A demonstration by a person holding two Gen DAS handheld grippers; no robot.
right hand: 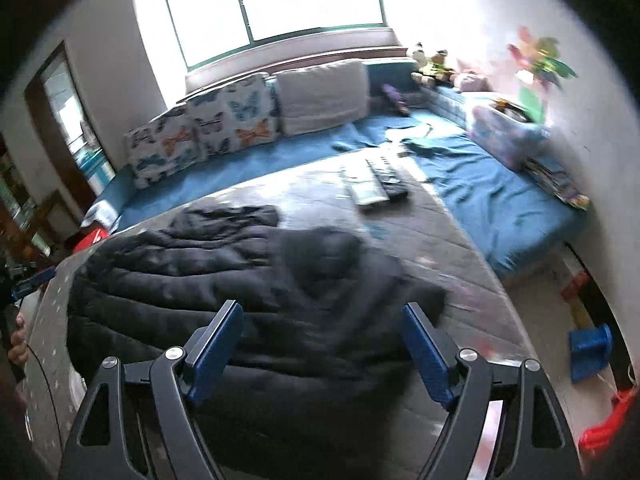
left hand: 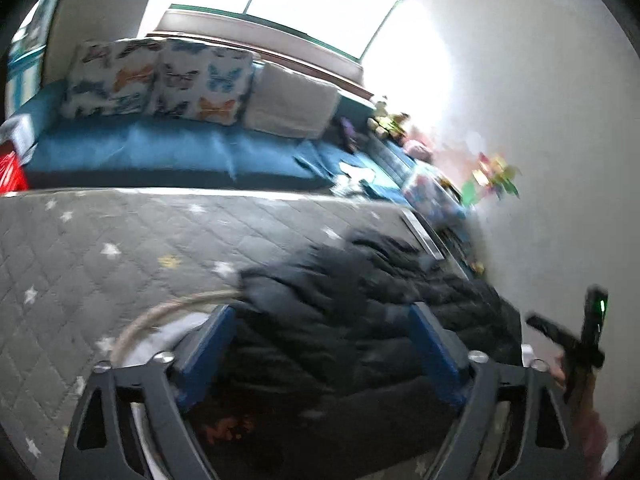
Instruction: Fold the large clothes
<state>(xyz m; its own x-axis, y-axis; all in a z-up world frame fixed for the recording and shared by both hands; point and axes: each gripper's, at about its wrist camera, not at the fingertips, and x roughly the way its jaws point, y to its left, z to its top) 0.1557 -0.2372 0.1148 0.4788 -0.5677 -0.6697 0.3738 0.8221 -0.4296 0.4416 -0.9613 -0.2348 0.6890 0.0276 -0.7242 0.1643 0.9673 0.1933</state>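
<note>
While both tools gape empty, the jacket (right hand: 224, 280) lies rumpled on the bed (right hand: 440, 232) near its front edge, long axis across, right tool (right hand: 320, 344) over its right end, left tool (left hand: 320, 344) opposite.

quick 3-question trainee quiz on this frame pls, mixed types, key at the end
1. True or false: the left gripper is shut on the black quilted jacket.
2. Which lies on the grey quilted mat beyond the jacket, as the right wrist view shows it?
A. a remote control
B. a laptop
C. a pair of shoes
3. Fill in: the two patterned cushions on the blue sofa carry a ____ print.

Key:
1. False: both the left gripper and the right gripper stand open above the jacket, gripping nothing.
2. A
3. butterfly
</note>
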